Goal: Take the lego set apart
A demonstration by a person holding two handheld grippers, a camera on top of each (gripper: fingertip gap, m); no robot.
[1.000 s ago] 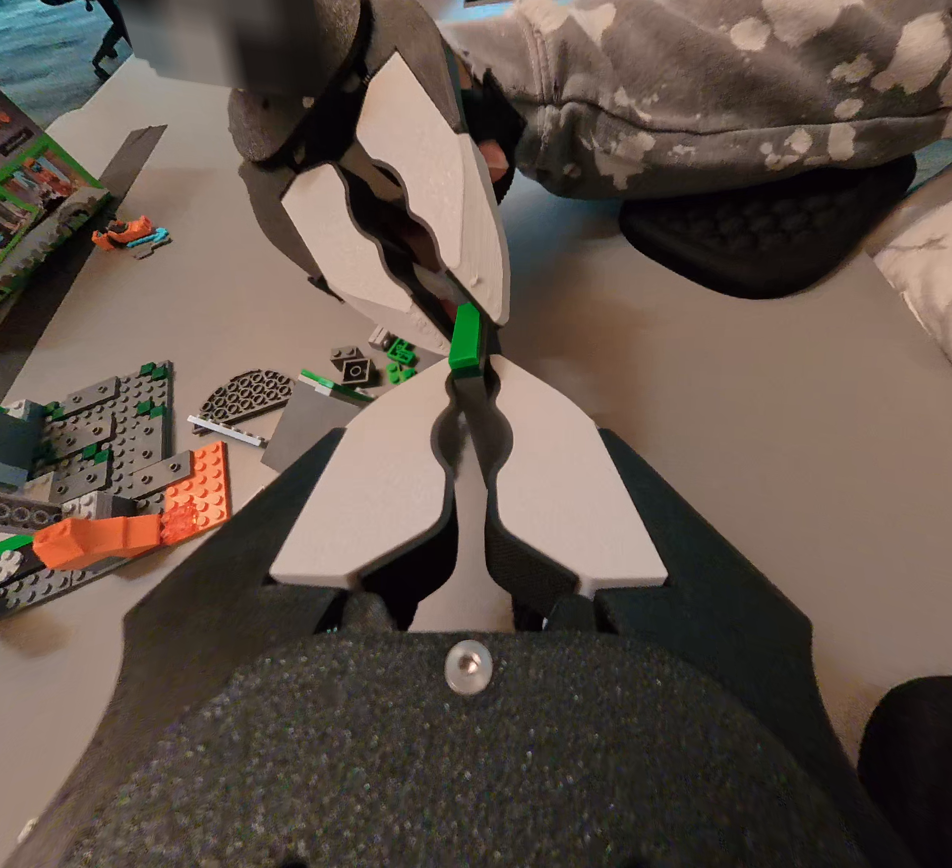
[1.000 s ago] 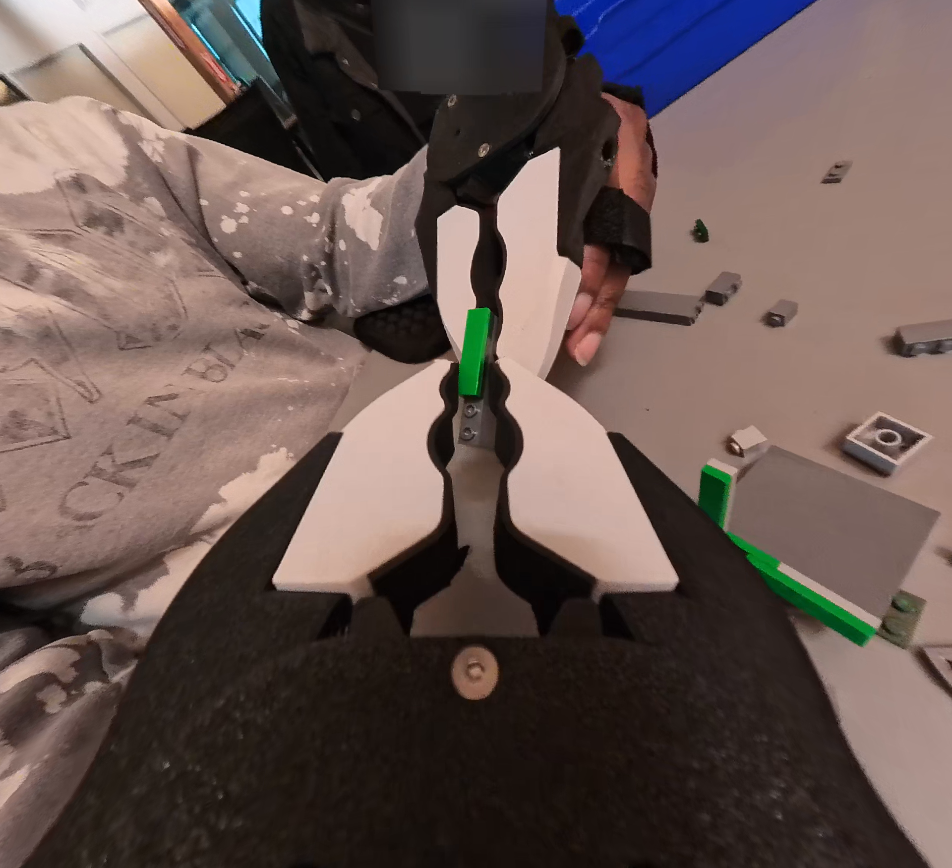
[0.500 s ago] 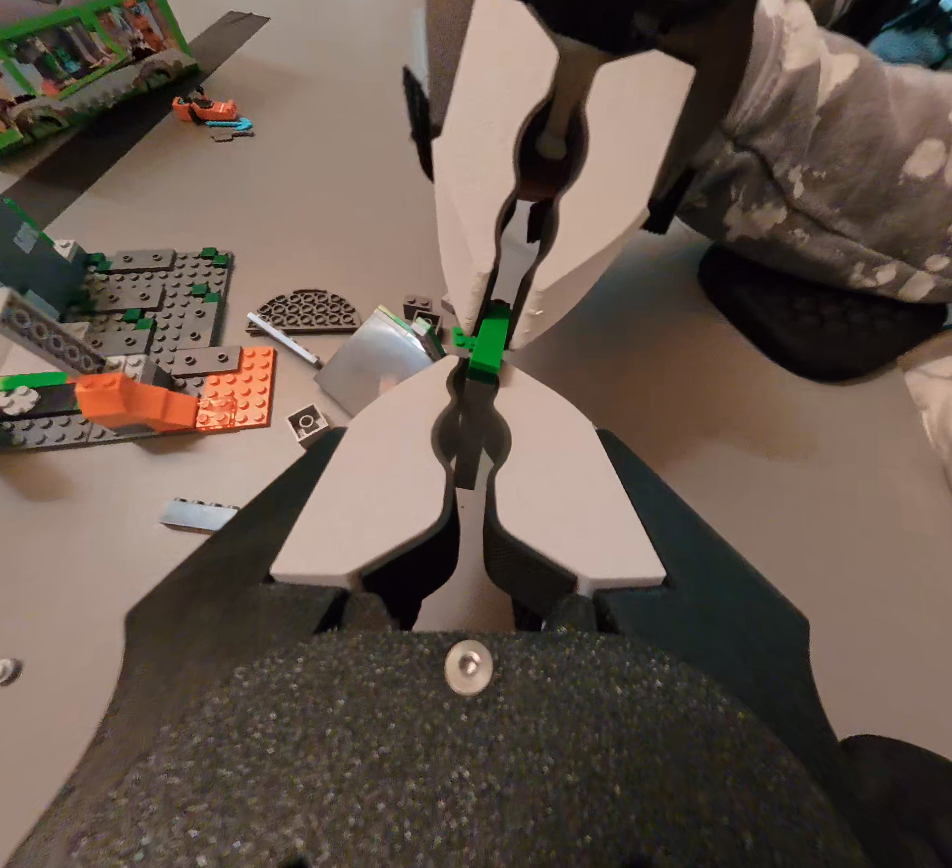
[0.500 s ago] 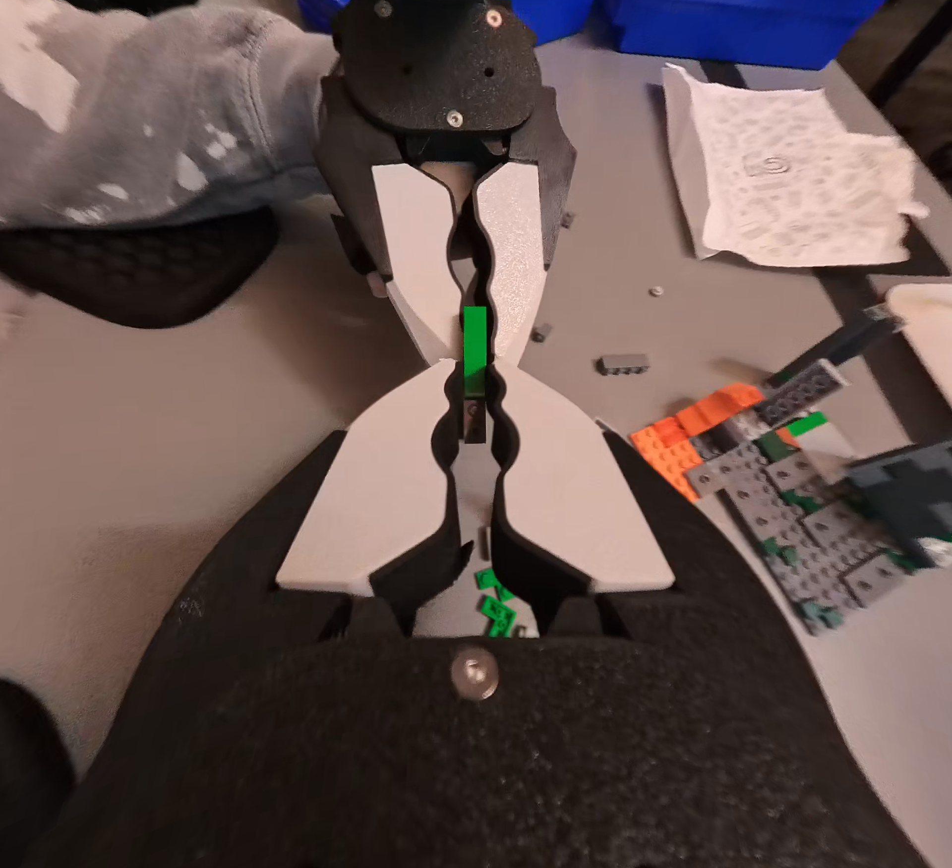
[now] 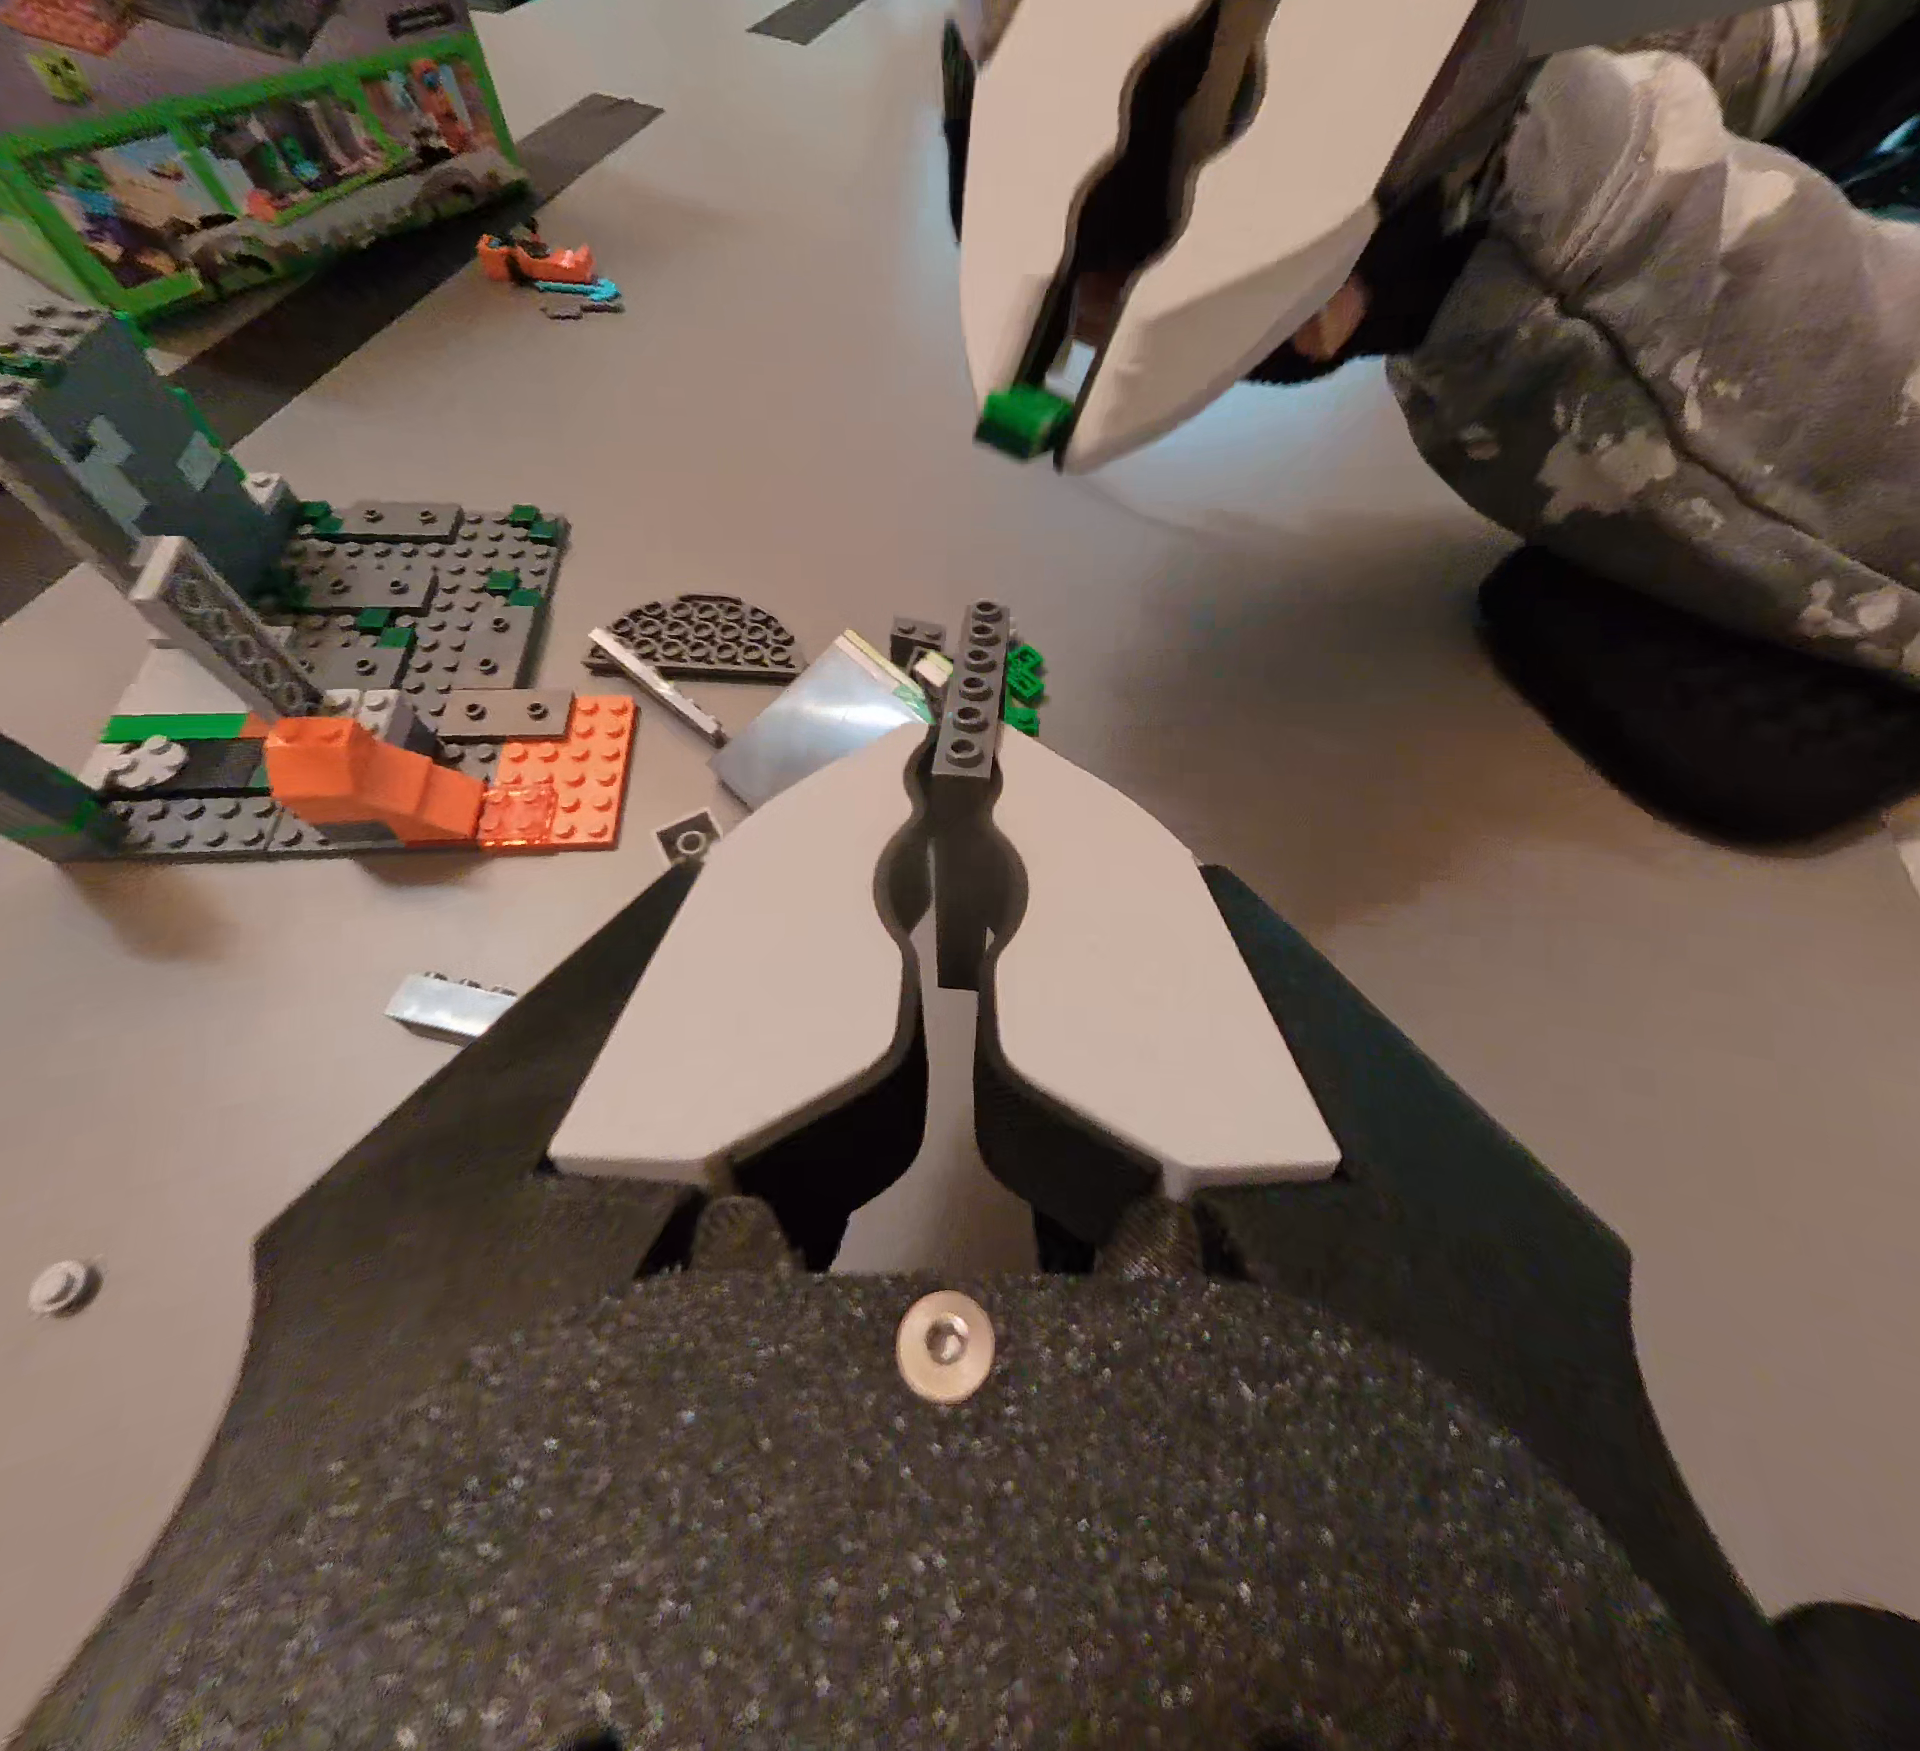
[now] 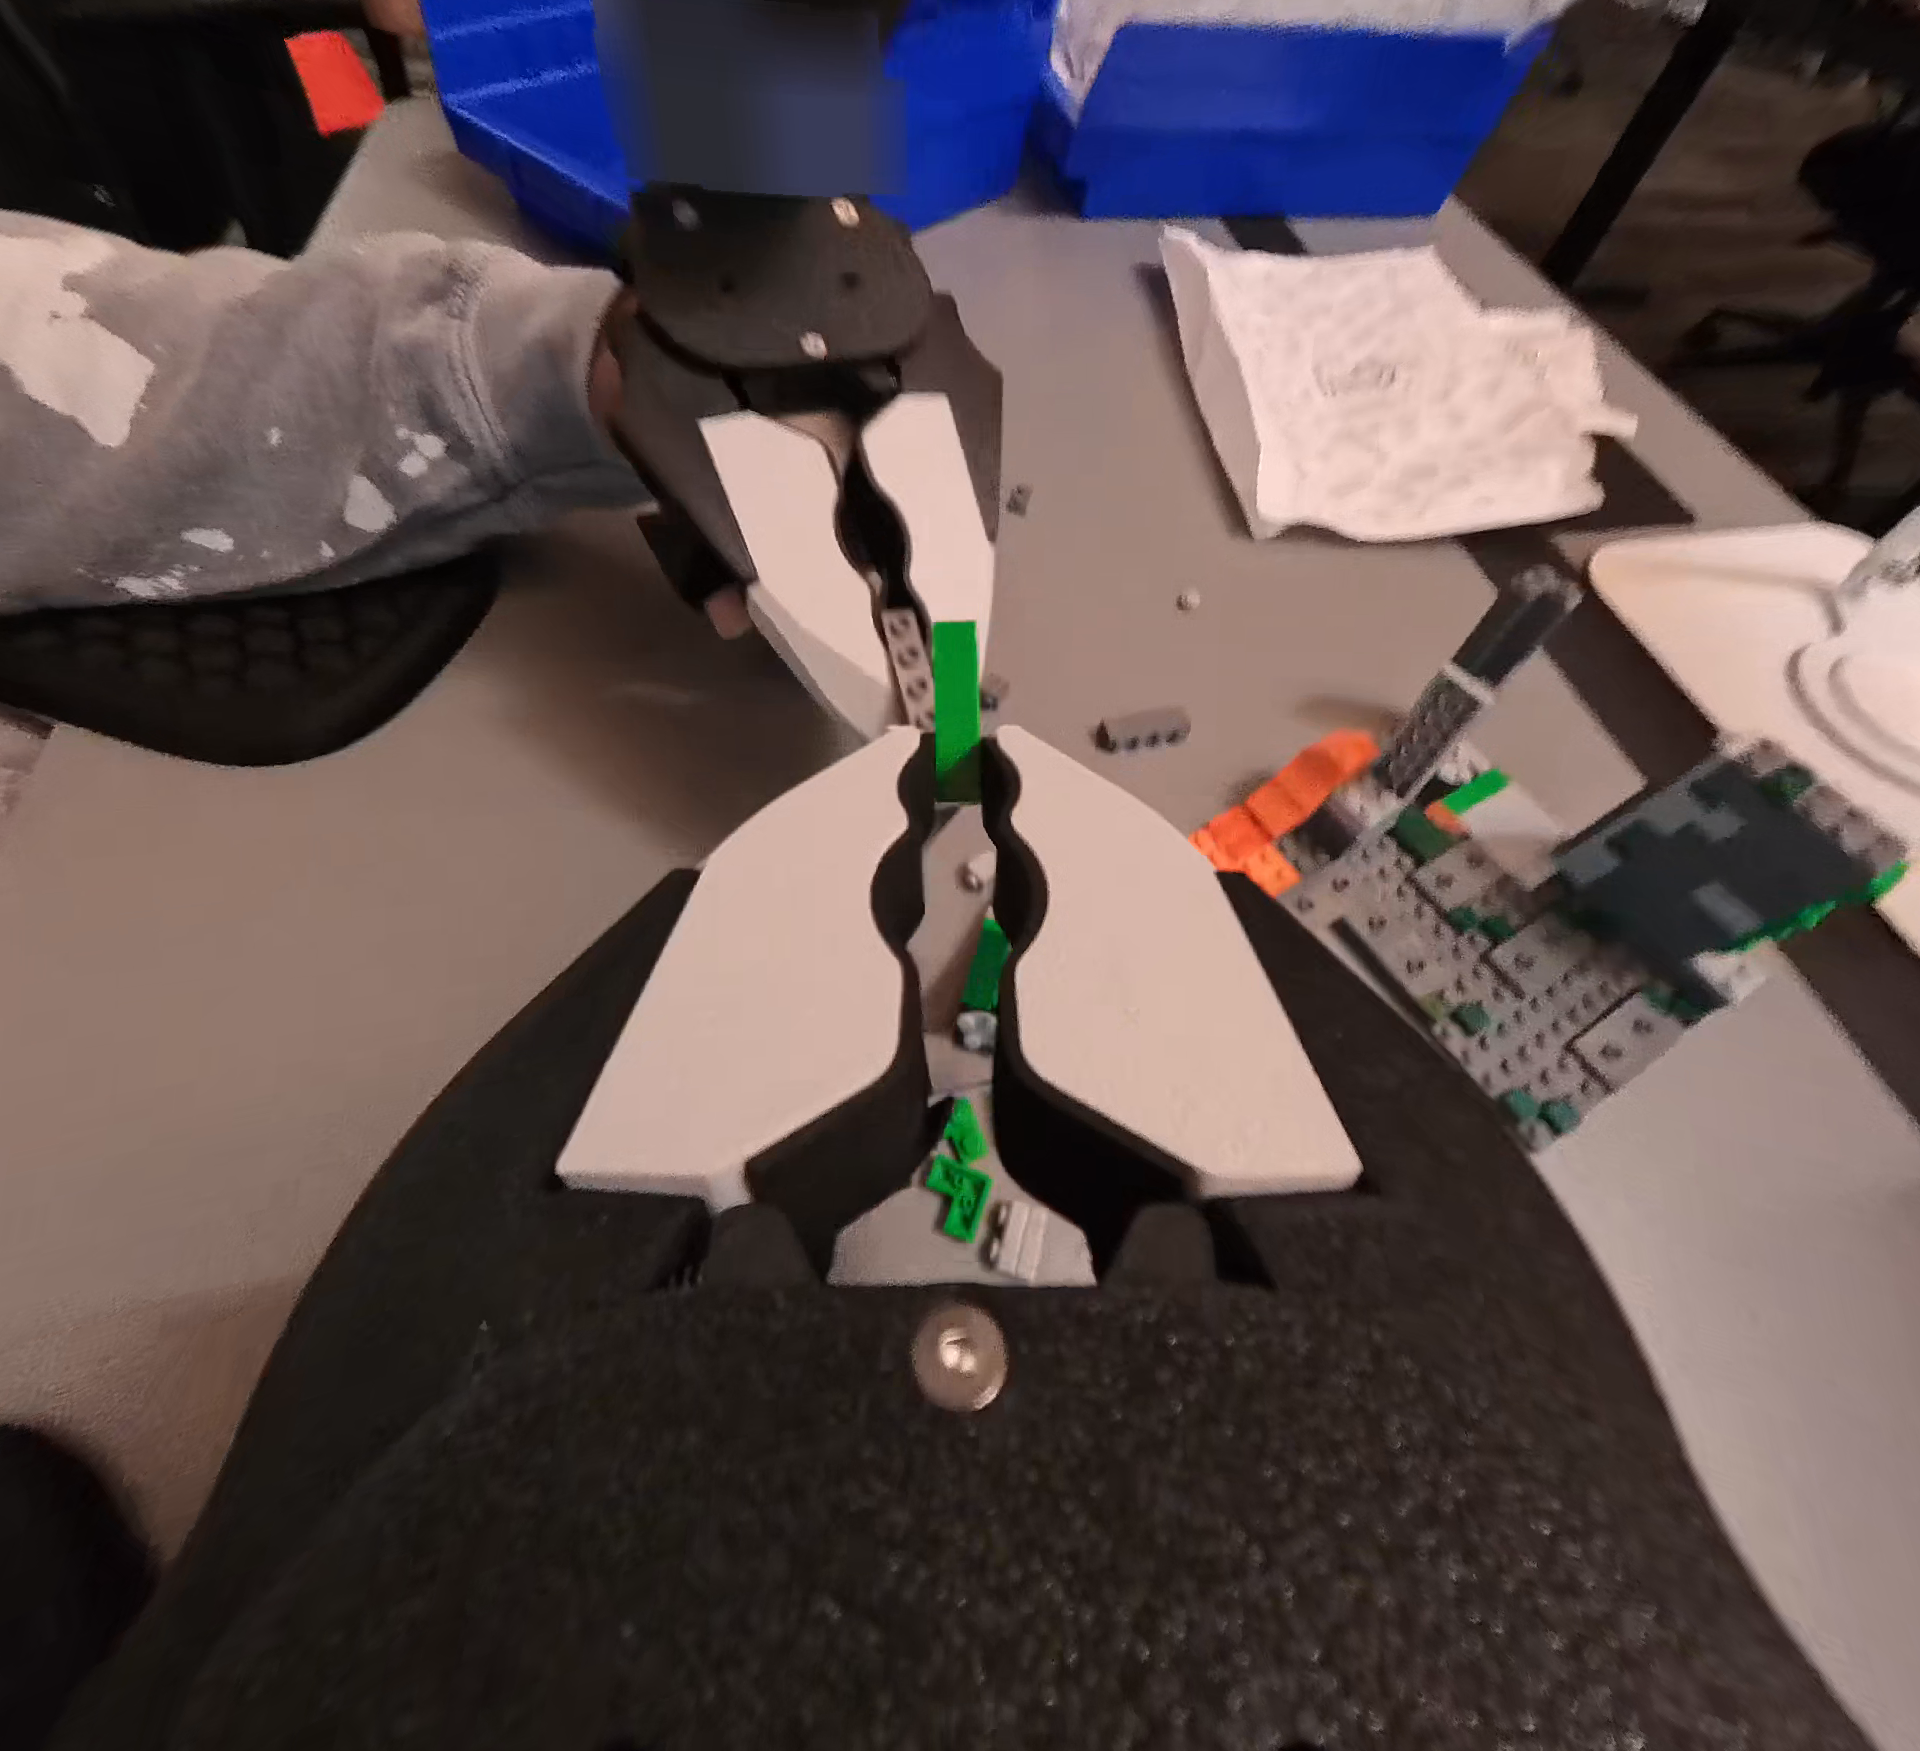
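Note:
My left gripper (image 5: 961, 756) is shut on a long dark grey studded plate (image 5: 975, 688) that sticks out past its tips. My right gripper (image 6: 956, 745) is shut on a green plate (image 6: 956, 693). In the left wrist view the right gripper (image 5: 1039, 434) hangs above the table at upper right with the green plate (image 5: 1018, 421) at its tip, apart from the grey plate. In the right wrist view the left gripper (image 6: 914, 714) faces mine, its grey plate (image 6: 909, 662) just left of the green one. The half-taken-apart lego set (image 5: 343, 652) sits at left.
Loose pieces lie ahead of the left gripper: a dark half-round plate (image 5: 696, 636), a grey panel (image 5: 821, 735), small green bits (image 6: 961, 1182). The set's box (image 5: 239, 49) stands far left. Blue bins (image 6: 1247, 101) and a crumpled white sheet (image 6: 1382, 392) lie beyond. One gripper's finger ends stand about 5 centimeters off the other's. Left tips and right tips are each some 20 centimeters from the half-taken-apart lego set (image 5: 343, 652). Look for it in the right wrist view (image 6: 1472, 890) too.
The green plate and the grey plate were joined and held between both grippers; now they are separated. The right gripper has lifted away with the green plate, and the left keeps the grey one.

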